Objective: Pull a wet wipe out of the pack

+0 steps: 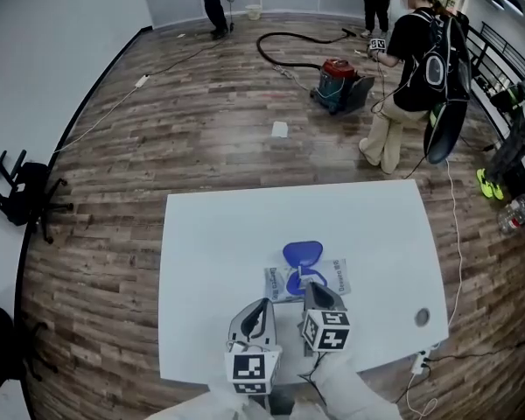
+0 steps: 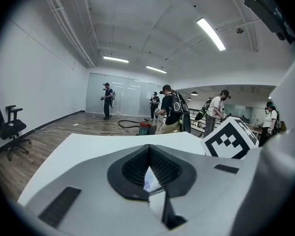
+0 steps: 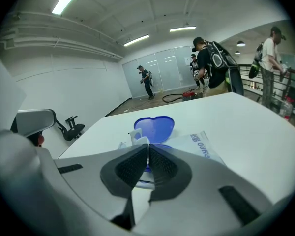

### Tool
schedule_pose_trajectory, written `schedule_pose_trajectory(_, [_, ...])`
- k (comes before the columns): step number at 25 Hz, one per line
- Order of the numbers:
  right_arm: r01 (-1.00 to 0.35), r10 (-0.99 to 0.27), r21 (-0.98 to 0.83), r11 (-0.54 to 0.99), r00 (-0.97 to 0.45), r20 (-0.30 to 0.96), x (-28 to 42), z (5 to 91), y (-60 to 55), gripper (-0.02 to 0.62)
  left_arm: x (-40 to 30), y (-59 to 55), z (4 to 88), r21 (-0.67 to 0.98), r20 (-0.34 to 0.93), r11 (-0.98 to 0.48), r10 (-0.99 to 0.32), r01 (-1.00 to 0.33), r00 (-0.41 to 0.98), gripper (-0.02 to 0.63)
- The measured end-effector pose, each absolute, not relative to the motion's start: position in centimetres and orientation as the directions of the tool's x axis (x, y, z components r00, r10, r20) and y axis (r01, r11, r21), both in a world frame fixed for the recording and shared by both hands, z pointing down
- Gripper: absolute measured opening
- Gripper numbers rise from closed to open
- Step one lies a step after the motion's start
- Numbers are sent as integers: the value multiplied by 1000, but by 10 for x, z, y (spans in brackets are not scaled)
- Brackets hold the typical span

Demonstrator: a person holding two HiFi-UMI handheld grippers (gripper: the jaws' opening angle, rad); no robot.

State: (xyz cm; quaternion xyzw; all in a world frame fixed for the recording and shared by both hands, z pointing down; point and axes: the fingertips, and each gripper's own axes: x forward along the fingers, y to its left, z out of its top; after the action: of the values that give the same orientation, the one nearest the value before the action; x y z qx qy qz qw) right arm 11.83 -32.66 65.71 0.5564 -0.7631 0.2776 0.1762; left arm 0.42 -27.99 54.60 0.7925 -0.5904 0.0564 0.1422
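A wet wipe pack [image 1: 337,275] lies flat on the white table [image 1: 210,261] with its blue lid [image 1: 303,254] flipped open. A white wipe [image 1: 295,278] stands up out of the opening. My right gripper [image 1: 315,289] hovers over the pack; in the right gripper view its jaws are shut [image 3: 147,146] with the wipe [image 3: 137,137] caught at their tips, the lid [image 3: 155,128] and pack [image 3: 204,144] just beyond. My left gripper [image 1: 264,306] is shut at the pack's left end, and a bit of the pack [image 2: 148,182] shows below its closed tips [image 2: 148,149].
A round grommet [image 1: 422,318] sits near the table's right front corner. On the wooden floor beyond are a red vacuum [image 1: 337,81] with its hose, a person with a backpack [image 1: 420,68] and a scrap of paper [image 1: 280,129]. Black office chairs [image 1: 22,191] stand at the left.
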Motion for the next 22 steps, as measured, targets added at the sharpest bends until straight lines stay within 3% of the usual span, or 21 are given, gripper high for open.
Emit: schedule_pose_trajectory(22, [-950, -801, -224, 217, -304, 516, 125, 616, -310, 17, 11, -260, 529, 155, 214, -299, -920, -941, 328, 0])
